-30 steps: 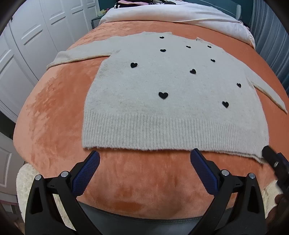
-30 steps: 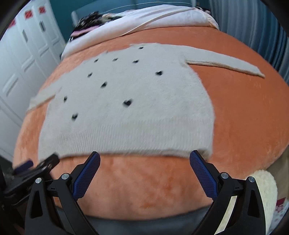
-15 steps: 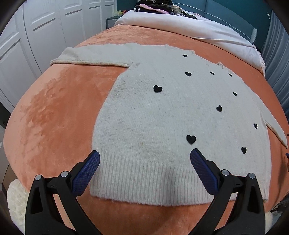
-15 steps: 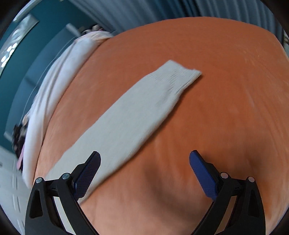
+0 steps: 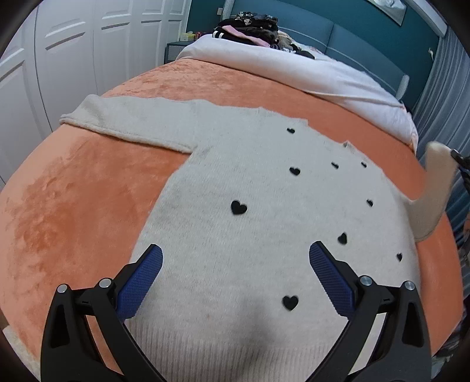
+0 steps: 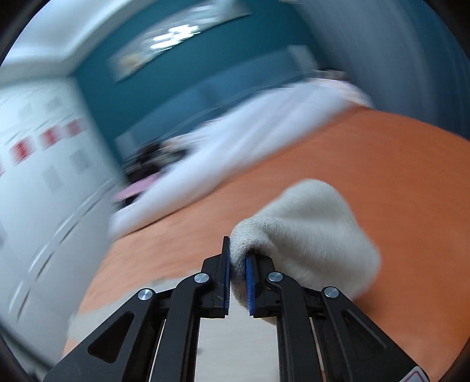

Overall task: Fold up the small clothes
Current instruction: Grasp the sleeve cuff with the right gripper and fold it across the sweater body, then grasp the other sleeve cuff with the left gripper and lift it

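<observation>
Sweater (image 5: 258, 223) of pale grey knit, dotted with small black hearts (image 5: 238, 207), lies flat across the orange blanket (image 5: 73, 211) on the bed, filling the middle of the left wrist view. Its ribbed hem sits at 6 o'clock, closest to the camera, and its neckline points toward 12 o'clock. One sleeve (image 5: 126, 120) stretches flat toward 10 o'clock, reaching near the blanket's edge beside the white wardrobe doors (image 5: 67, 58).

The left gripper (image 5: 235, 282) hangs over the lower body of the sweater with its blue-padded fingers (image 5: 141, 282) spread wide apart, nothing between them; whether the tips touch the knit cannot be told.

At 3 o'clock in that view the other sleeve (image 5: 431, 194) stands lifted off the blanket, bent upward at the frame's edge, where a dark piece of the other tool shows at its top.

In the right wrist view, heavily blurred, the right gripper (image 6: 236, 282) has its blue pads (image 6: 249, 285) pressed nearly together, pinching the cuff end of that sleeve (image 6: 308, 235); the cloth bulges out toward 2 o'clock past the fingers, above the orange blanket (image 6: 396, 164).

Toward 12 o'clock a white duvet (image 5: 308, 73) covers the head of the bed, with a pile of dark clothes (image 5: 249, 26) against the teal headboard (image 5: 352, 38).
</observation>
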Available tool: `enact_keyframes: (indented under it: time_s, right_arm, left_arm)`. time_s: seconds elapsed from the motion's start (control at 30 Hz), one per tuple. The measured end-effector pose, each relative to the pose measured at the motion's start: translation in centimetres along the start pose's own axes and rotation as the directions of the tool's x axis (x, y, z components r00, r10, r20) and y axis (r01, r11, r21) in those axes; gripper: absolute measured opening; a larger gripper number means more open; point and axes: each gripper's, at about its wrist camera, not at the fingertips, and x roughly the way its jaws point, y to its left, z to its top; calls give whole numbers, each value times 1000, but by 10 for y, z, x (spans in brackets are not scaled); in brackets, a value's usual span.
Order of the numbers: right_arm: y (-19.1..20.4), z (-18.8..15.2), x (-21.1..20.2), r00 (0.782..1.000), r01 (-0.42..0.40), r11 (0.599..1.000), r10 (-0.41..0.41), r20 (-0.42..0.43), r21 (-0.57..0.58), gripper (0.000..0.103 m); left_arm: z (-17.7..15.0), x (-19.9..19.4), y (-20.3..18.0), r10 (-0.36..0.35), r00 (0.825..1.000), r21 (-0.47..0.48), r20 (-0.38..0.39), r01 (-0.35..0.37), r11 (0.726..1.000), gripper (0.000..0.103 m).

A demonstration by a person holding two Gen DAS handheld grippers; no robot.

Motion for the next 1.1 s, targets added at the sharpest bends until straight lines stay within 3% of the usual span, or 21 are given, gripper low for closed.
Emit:
enact_keyframes:
  time_s: [0.07, 0.1, 0.17, 0.23, 0.3, 0.37, 0.43, 0.57, 0.63, 0.67, 0.7, 0.73, 0.77, 0.87, 0.93, 1.0, 1.07, 1.1]
  right_arm:
    - [67, -26, 33, 985, -147, 987, 141, -100, -64, 14]
    - [98, -48, 59, 974, -175, 979, 157, -162, -105, 17]
    - [133, -97, 106, 951, -168, 967, 108, -291, -190, 20]
    - [140, -133, 132, 924, -131, 968, 41, -379, -214, 20]
    - [127, -145, 128, 922, -102, 983, 35, -385, -154, 21]
    - [103, -144, 104, 937, -67, 995, 38, -347, -73, 32]
    - [72, -149, 67, 955, -19, 1000, 22, -295, 11, 54]
    - [-3, -154, 37, 962, 64, 971, 1, -274, 230, 57]
    - [-31, -160, 45, 951, 121, 939, -18, -307, 322, 57]
    - [-38, -164, 47, 951, 130, 926, -16, -308, 353, 57]
    - [-47, -162, 52, 954, 135, 911, -14, -298, 389, 49]
    - [-51, -160, 56, 958, 137, 901, -15, -288, 411, 23]
    - [-52, -153, 60, 963, 124, 899, -7, -269, 420, 7]
    - [-36, -128, 46, 991, 71, 918, -20, -133, 391, 7]
    - [-32, -124, 36, 996, 66, 927, -42, -73, 368, 7]
    - [-51, -143, 47, 982, 171, 916, -128, -139, 362, 7]
    - [-79, -171, 66, 944, 273, 881, -168, -283, 386, 3]
    - [-82, -173, 59, 962, 228, 882, -138, -236, 413, 4]
  left_arm:
    - [17, 0, 2, -33, 999, -41, 27, 34, 999, 98]
    - [27, 3, 2, -71, 997, -62, 34, 73, 995, 98]
    - [45, 13, 2, -113, 993, -103, 32, 115, 988, 98]
    - [61, 31, 2, -156, 988, -140, 16, 156, 978, 98]
    - [73, 54, 1, -197, 980, -165, -11, 192, 967, 98]
    - [83, 85, -2, -228, 973, -192, -47, 215, 957, 98]
    - [90, 117, -2, -265, 960, -264, -89, 234, 936, 98]
    - [94, 165, -5, -334, 936, -404, -114, 263, 876, 96]
    - [95, 179, -11, -311, 941, -434, -131, 228, 872, 85]
    - [97, 181, -16, -300, 946, -427, -126, 221, 877, 68]
    - [101, 184, -23, -308, 943, -406, -122, 236, 883, 53]
    - [105, 186, -30, -330, 935, -386, -127, 260, 885, 20]
    - [110, 188, -36, -351, 927, -367, -131, 283, 886, 0]
    - [123, 172, -46, -316, 947, -289, -54, 289, 913, 0]
    - [124, 176, -41, -293, 955, -269, -50, 270, 925, 0]
    - [111, 197, -30, -253, 961, -294, -116, 210, 932, 0]
    - [97, 205, -16, -289, 952, -338, -102, 240, 910, 0]
    - [95, 202, -14, -299, 951, -341, -83, 254, 905, 0]
